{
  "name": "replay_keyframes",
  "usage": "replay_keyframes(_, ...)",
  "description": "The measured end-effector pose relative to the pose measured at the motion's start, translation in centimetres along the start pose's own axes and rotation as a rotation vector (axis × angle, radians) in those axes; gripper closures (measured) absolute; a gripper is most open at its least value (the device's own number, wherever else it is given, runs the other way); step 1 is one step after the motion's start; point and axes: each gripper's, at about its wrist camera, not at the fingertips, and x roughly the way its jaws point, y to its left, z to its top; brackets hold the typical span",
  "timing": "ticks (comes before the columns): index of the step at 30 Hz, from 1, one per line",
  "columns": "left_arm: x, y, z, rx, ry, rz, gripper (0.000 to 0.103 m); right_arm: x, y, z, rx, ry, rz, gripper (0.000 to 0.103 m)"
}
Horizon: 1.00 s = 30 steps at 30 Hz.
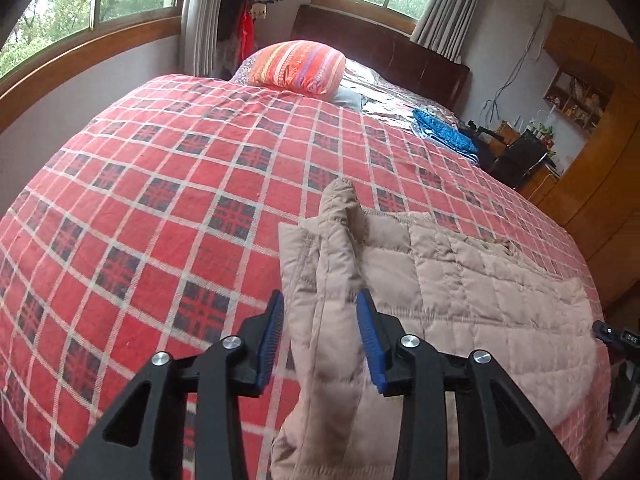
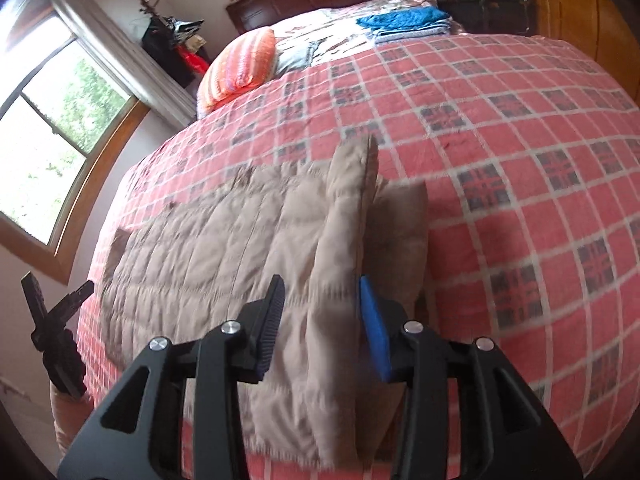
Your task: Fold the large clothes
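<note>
Left wrist view: your left gripper [image 1: 320, 336] had its blue pads [image 1: 370, 344] set apart with a raised ridge of the beige quilted jacket [image 1: 460, 280] running up between them. The right pad touched the fabric; the left pad [image 1: 270, 344] showed a sliver of bedspread beside it, so whether the pinch was firm could not be told.

Right wrist view: your right gripper [image 2: 320, 320] showed the same arrangement, a thick fold standing between the pads [image 2: 374, 328], frame blurred. The cloth filled the gap; actual clamping could not be confirmed.

Outward: the jacket lay spread flat on the red plaid bedspread [image 1: 160, 200], near the foot of the bed, both side edges lifted. Well beyond lay a striped pillow [image 1: 298, 66] and a folded blue stack [image 1: 444, 134].

Risks, as judged:
- The padding is bulky and looks slick; a loose pinch could let one ridge slide out mid-lift, giving a skewed fold.
- Uneven travel of the two hands would twist the panel.
- A pad catching only the top layer would leave the underlayer behind.
- Dragging low could wrinkle the bedspread.
</note>
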Motion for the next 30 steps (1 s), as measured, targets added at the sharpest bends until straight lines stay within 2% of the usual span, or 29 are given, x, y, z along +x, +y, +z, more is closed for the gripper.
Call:
replay_keyframes(4, -1.9, 0.7, -3.2, 0.049, -0.007, 0.031, 0.060, -1.0, -0.3, -2.4, -0.018, -0.016, -0.056, 0.064)
replay_keyframes(9, -2.1, 0.9, -6.4, 0.051, 0.030, -0.010, 0.060, -1.1, -1.4, -5.7, 0.007, 0.033, 0.056, 0.064)
replay_keyframes(11, -1.7, 0.6, -7.3, 0.056, 0.044, -0.021, 0.060, -1.0, -1.1, -7.1, -0.007, 0.047, 0.066, 0.064)
replay_keyframes(13, -1.2, 0.3, -8.0, 0.063, 0.057, -0.025, 0.064, -0.6, -0.8, -8.3, -0.015, 0.071, 0.053, 0.067)
replay_keyframes(14, -1.0, 0.1, -8.2, 0.058, 0.062, -0.027, 0.070, -0.4, -0.8, -8.7, -0.015, 0.080, 0.051, 0.075)
replay_keyframes(15, -0.8, 0.1, -8.3, 0.048, 0.071, -0.036, 0.078, -0.4, -0.8, -8.9, -0.014, 0.084, 0.047, 0.078)
replay_keyframes(16, -0.6, 0.0, -8.3, 0.036, 0.078, -0.031, 0.081, -0.4, -0.8, -9.0, -0.013, 0.085, 0.048, 0.087)
replay_keyframes(17, -0.8, -0.1, -8.4, 0.033, 0.074, -0.021, 0.084, -0.8, -0.8, -9.0, -0.014, 0.081, 0.063, 0.092)
replay_keyframes(18, -1.0, -0.2, -8.5, 0.034, 0.073, -0.015, 0.091, -1.2, -0.7, -9.0, -0.016, 0.069, 0.071, 0.093)
replay_keyframes(19, -1.2, -0.1, -8.5, 0.027, 0.072, -0.015, 0.092, -1.5, -0.8, -8.9, -0.014, 0.063, 0.071, 0.094)
replay_keyframes(25, 0.0, 1.0, -9.0, 0.013, 0.103, -0.013, 0.095, 0.5, -1.4, -9.8, -0.013, 0.119, -0.005, 0.095)
replay_keyframes(30, 0.8, 0.9, -9.6, 0.035, 0.098, 0.002, 0.094, 1.5, -1.7, -9.9, -0.005, 0.131, -0.001, 0.094)
